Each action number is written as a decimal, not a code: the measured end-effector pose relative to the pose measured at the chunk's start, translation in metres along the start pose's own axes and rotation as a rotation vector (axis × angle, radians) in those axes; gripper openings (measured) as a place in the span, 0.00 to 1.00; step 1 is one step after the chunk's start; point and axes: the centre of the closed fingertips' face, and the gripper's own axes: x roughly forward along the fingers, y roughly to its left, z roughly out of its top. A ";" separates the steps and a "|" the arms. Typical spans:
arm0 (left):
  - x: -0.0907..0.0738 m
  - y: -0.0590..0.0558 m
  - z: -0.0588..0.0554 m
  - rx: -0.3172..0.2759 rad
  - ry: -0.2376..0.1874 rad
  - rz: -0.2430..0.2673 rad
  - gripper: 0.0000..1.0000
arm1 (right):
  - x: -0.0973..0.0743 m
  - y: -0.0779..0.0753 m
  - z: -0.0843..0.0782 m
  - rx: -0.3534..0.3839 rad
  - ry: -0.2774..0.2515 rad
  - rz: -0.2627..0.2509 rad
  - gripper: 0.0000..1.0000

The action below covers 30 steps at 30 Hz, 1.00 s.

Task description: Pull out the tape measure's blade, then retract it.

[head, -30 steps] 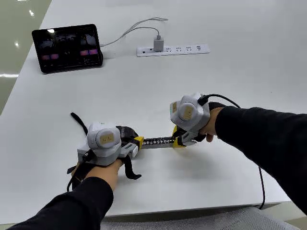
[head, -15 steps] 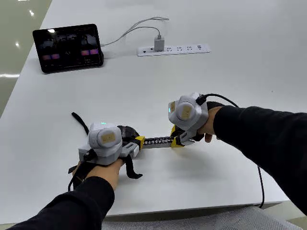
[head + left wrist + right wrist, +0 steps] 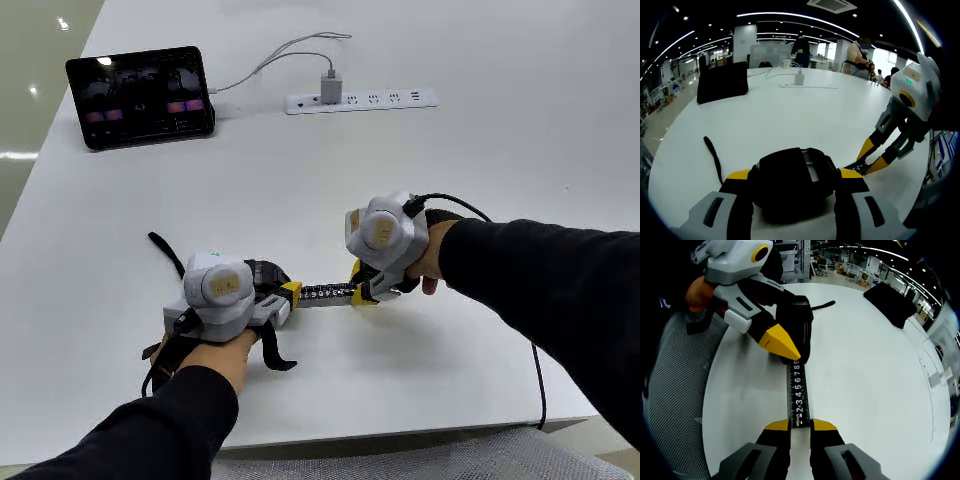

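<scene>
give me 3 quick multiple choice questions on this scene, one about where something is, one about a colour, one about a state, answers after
1. In the head view, where does the tablet lie relative to the power strip?
A) to its left
B) to its right
C) on top of it

2. What colour is the tape measure case?
A) red
B) black
C) white

3. What state is the blade in?
A) fully retracted
B) lying loose, off the case
C) partly out, its end pinched by the right gripper

Answers:
1 A: the tablet sits further left than the strip in that view.
2 B: the left gripper clamps a black case between its yellow tips.
3 C: a numbered stretch of blade runs from the case to the right gripper's shut jaws.
</scene>
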 end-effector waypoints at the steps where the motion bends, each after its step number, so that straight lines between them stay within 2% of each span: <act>1: 0.000 0.000 0.000 0.000 0.000 0.000 0.61 | 0.000 0.000 0.000 0.002 -0.001 0.000 0.11; 18: 0.000 0.000 0.000 0.000 0.002 -0.005 0.61 | 0.004 0.002 0.008 0.005 -0.024 0.003 0.11; 24: -0.001 0.001 0.000 -0.006 0.000 -0.010 0.60 | 0.005 0.003 0.011 -0.015 -0.028 0.005 0.11; 30: -0.001 0.001 0.000 -0.012 -0.007 -0.016 0.60 | 0.007 0.003 0.014 -0.001 -0.036 0.008 0.11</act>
